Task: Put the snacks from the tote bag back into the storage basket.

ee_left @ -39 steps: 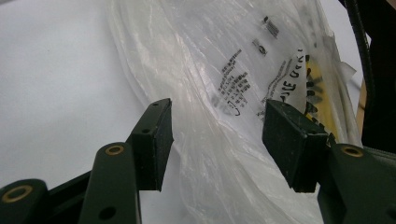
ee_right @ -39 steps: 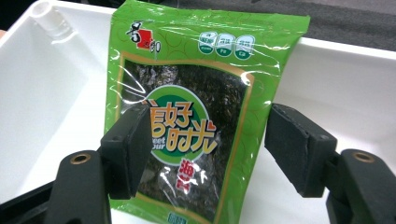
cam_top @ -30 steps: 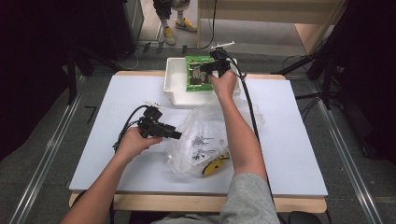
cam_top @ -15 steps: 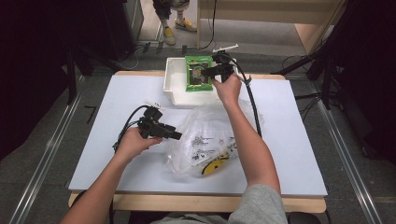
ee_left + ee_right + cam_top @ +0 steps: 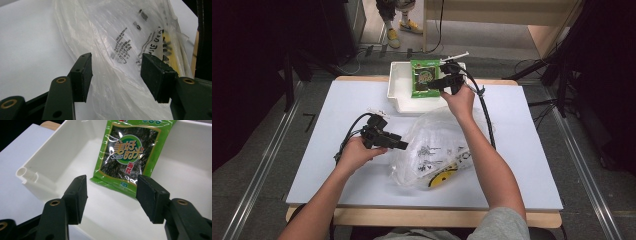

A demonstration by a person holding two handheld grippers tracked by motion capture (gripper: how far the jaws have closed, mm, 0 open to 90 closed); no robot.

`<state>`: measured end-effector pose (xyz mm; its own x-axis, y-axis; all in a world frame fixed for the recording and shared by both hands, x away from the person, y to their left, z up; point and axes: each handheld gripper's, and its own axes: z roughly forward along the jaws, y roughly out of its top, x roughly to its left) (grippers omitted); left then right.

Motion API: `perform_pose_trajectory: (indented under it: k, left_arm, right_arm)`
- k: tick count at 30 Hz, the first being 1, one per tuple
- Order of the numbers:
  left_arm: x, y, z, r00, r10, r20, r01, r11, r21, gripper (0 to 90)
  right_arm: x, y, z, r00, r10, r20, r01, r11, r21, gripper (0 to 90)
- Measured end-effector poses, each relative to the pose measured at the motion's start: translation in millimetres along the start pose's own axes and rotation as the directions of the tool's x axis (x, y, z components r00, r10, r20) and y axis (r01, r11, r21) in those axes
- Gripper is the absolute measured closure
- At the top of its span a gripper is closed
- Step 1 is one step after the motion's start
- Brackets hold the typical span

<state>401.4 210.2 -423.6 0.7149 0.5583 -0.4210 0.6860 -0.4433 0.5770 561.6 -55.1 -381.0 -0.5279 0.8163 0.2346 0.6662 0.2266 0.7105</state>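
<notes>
With the green seaweed snack packet (image 5: 128,155) lying free in the white plastic tray (image 5: 62,152), upper centre, right tool (image 5: 112,195) has just been narrowing, empty; left tool (image 5: 116,72), apart, straddles the clear printed plastic bag (image 5: 120,37). Next: pinch the film.

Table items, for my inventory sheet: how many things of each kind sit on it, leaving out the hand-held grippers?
White bin: 1
Green snack packet, inside the bin: 1
Clear plastic bag: 1
Total: 3
</notes>
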Motion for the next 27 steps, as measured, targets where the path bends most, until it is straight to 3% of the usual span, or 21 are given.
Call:
perform_pose_trajectory:
  k: [13, 21, 27]
  left_arm:
    - [-1.4, -0.1, 0.6, 1.0, 0.0, -0.005, 0.0, 1.0, -0.001, 43.6]
    - [-1.2, -0.2, -1.0, 1.0, 0.003, -0.008, -0.003, 1.0, -0.005, 43.5]
    - [-1.6, -0.2, -1.1, 0.9999, 0.006, -0.011, -0.006, 0.9999, -0.008, 43.4]
  right_arm:
    - [13.9, -15.9, -28.7, 0.998, -0.052, -0.037, 0.052, 0.999, 0.002, 47.0]
    - [17.3, -36.3, -43.8, 0.9956, -0.057, -0.075, 0.057, 0.998, 0.005, 46.9]
    - [16.6, -53.7, -55.6, 0.9953, -0.064, -0.072, 0.064, 0.998, 0.004, 46.9]
